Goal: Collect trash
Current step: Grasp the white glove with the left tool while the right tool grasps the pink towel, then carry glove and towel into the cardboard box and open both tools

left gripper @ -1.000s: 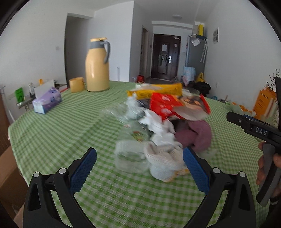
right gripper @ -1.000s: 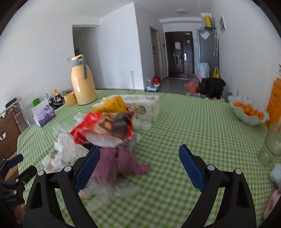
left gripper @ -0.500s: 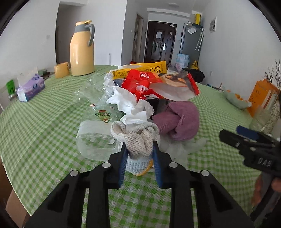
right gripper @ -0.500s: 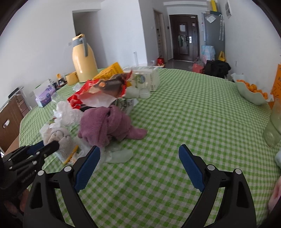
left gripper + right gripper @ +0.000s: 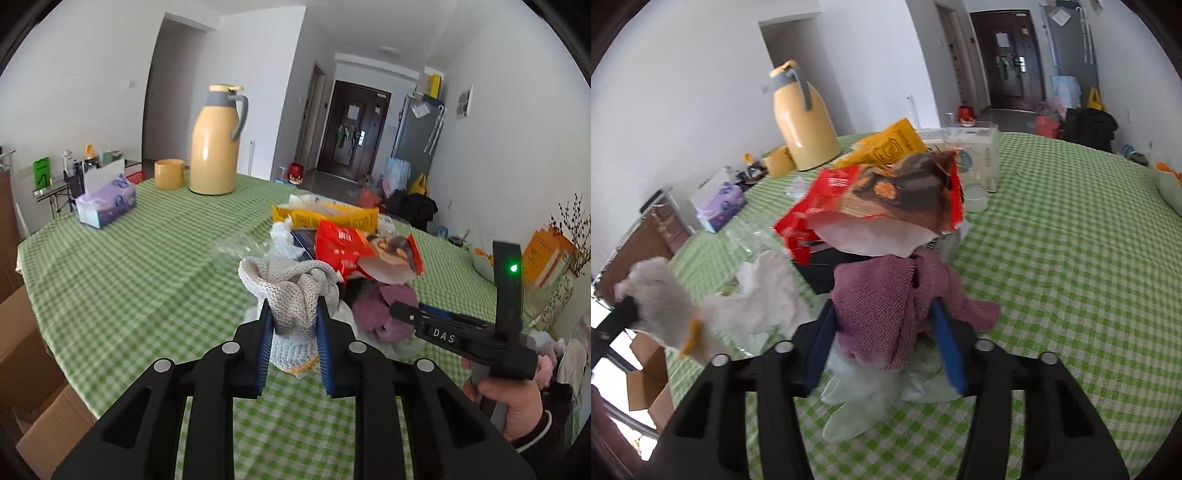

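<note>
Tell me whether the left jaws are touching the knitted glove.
Touching. In the left wrist view both blue pads of the left gripper press into the knitted glove bunched between them, jaws closing.

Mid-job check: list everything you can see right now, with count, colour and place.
glove: 1, grey-white, in left gripper
cloth: 1, mauve, between right jaws
snack bag: 1, red, atop pile
yellow bag: 1, behind pile
tissues: white, crumpled, left of cloth
flask: 1, yellow, far end
cup: 1, yellow, beside flask
tissue box: 1, purple, left edge
tablecloth: green check
left gripper: closing on glove
right gripper: closing on cloth
hand: holds right gripper
</note>
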`<state>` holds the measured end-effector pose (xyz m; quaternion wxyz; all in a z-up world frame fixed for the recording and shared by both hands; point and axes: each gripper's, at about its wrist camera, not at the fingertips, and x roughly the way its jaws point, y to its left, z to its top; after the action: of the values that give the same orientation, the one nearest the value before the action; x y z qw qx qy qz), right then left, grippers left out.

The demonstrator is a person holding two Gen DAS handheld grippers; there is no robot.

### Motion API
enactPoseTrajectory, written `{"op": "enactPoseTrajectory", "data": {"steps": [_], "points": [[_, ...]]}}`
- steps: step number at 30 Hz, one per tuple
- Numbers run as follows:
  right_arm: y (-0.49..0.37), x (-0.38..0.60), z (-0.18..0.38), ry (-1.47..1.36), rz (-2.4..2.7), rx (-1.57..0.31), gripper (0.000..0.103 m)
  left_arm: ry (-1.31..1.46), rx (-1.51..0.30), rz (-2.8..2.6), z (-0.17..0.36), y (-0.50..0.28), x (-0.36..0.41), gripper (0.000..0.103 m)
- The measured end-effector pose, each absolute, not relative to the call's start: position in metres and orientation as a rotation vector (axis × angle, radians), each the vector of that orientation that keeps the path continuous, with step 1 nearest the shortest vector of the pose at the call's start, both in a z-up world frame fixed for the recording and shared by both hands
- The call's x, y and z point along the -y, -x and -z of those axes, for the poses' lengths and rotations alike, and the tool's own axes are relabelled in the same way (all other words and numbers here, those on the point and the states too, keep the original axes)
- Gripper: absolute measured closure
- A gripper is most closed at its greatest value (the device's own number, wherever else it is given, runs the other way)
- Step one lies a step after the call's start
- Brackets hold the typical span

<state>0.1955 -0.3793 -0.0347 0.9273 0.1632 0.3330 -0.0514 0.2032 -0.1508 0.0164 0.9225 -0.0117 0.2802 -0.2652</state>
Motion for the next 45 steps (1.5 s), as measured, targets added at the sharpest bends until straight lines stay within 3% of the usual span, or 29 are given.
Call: {"op": "enactPoseTrajectory", "data": {"steps": [3,11,16,34,45], "points": [[-0.177,0.383,0.022,-0.311,0.155,-0.639,0.078,0.027,-0.565,0.543,-0.02,-0.203,0.152,0.084],[-0.096,0.434,-0.008,-0.309,0.384,-0.536,0.079,0.026,-0.547,0.621,-0.032,-0.193,0.186,0.084],[-0.093,0.427,-0.02,-0.286,0.363,-0.502,0.079,0.081,-0.52,0.624,-0.046,-0.196,0.178,0.084],[-0.212,0.279,-0.061,-0.064,0.021,-0.494,0.079,0.21,-0.452,0.36,-0.064,-0.239,0.033,0.084],[-0.288,0.155,-0.051,0.002,-0.211,-0.545,0.079,0.24,-0.459,0.096,-0.048,-0.254,-0.106,0.084]]}}
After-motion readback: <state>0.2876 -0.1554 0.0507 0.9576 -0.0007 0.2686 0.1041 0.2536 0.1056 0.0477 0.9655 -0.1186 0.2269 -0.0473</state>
